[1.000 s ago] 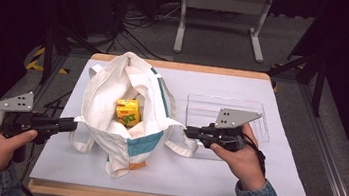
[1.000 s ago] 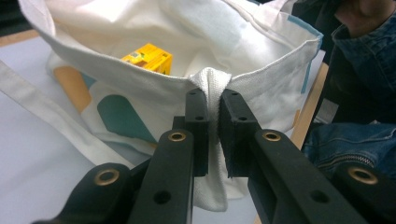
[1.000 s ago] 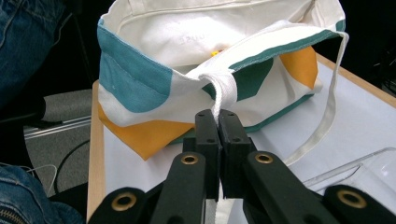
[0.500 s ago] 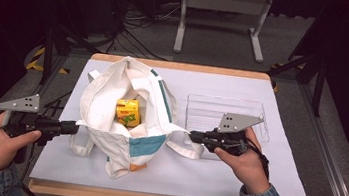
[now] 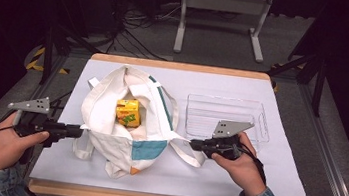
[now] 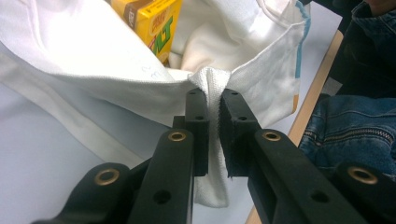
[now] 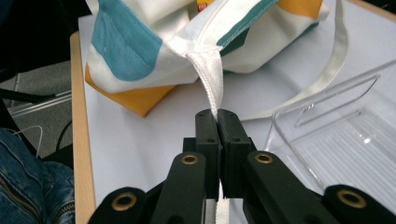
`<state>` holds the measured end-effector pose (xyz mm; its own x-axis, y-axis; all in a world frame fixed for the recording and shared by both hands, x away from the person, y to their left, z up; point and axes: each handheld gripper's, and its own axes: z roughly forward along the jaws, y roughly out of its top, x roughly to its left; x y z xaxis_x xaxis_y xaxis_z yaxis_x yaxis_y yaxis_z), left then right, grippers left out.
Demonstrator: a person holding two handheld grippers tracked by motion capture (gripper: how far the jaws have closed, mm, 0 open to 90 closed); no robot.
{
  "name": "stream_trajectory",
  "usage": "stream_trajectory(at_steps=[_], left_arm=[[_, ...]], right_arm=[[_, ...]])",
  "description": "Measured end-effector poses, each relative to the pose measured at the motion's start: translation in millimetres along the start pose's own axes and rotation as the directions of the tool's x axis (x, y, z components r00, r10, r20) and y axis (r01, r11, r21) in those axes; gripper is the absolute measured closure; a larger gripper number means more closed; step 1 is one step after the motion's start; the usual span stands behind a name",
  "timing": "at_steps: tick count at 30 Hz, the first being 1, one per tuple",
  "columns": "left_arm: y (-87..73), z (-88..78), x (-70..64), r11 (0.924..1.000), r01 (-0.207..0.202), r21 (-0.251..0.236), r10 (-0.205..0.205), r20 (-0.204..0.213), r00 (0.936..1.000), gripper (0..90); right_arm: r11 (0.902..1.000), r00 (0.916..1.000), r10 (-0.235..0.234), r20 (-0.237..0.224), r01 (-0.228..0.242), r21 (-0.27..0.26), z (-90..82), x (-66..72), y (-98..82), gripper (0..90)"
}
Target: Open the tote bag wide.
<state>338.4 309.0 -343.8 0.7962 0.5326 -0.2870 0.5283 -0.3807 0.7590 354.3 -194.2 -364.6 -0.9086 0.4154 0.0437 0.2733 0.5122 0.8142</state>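
Yellow carton [image 6: 152,25] cut off above

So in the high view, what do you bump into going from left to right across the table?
Left gripper → white cloth tote bag → yellow juice carton inside it → right gripper → clear plastic tray.

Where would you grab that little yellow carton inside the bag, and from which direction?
From straight above, through the bag's open mouth. The yellow carton lies at the bottom of the tote bag, walled by cloth all round, so its sides can't be reached sideways. Pinch across its narrower width. Both grippers, left and right, are busy holding the bag's straps, so one must let go first.
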Motion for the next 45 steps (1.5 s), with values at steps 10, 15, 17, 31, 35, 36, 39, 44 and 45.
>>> stream_trajectory(at_steps=[10, 15, 17, 31, 35, 36, 39, 44, 45], left_arm=[[-6.0, 7.2, 9.6, 0.9978, 0.031, 0.058, -0.030, -0.007, 0.9995, 83.6], [-8.1, 10.0, 12.3, 0.9964, 0.044, 0.072, -0.044, -0.001, 0.9990, 83.7], [-8.6, 10.4, 12.7, 0.9962, 0.045, 0.075, -0.045, 0.005, 0.9990, 83.9], [-9.1, 4.7, 13.8, 0.9993, 0.027, 0.026, -0.027, 0.001, 0.9996, 73.2], [-7.3, -4.4, 11.1, 0.9990, 0.021, -0.040, -0.022, -0.018, 0.9996, 67.4], [-6.5, -7.7, 9.3, 0.9977, 0.022, -0.064, -0.023, -0.028, 0.9993, 64.5], [-4.8, -14.0, 5.8, 0.9923, 0.010, -0.123, -0.017, -0.057, 0.9982, 56.2], [1.5, -17.4, -3.4, 0.9853, -0.033, -0.168, 0.025, -0.050, 0.9985, 58.0], [1.5, -17.4, -3.4, 0.9853, -0.033, -0.168, 0.025, -0.050, 0.9985, 58.4]], right_arm=[[0.9984, 0.9999, 0.011, 0.005, -0.011, 0.055, 13.0, -2.2, -13.4, 88.0], [0.9970, 0.9998, 0.018, 0.001, -0.018, 0.075, 17.3, -3.5, -17.6, 88.0], [0.9963, 0.9999, 0.015, 0.006, -0.016, 0.085, 19.2, -4.0, -19.2, 88.0], [0.9983, 0.9999, 0.015, -0.006, -0.015, 0.056, 20.6, -2.2, -17.0, 87.2], [0.9994, 0.9998, 0.017, -0.011, -0.016, 0.029, 18.6, -0.3, -13.9, 80.2], [0.9996, 0.9998, 0.017, -0.012, -0.017, 0.020, 17.7, 0.1, -12.5, 78.1], [0.9999, 0.9999, 0.015, -0.008, -0.015, -0.004, 14.5, 1.9, -8.2, 75.6], [0.9967, 0.9998, -0.015, 0.013, 0.016, -0.079, 8.4, 8.6, 3.5, 73.0], [0.9956, 0.9997, -0.019, 0.015, 0.021, -0.091, 8.2, 10.2, 5.8, 72.9]])
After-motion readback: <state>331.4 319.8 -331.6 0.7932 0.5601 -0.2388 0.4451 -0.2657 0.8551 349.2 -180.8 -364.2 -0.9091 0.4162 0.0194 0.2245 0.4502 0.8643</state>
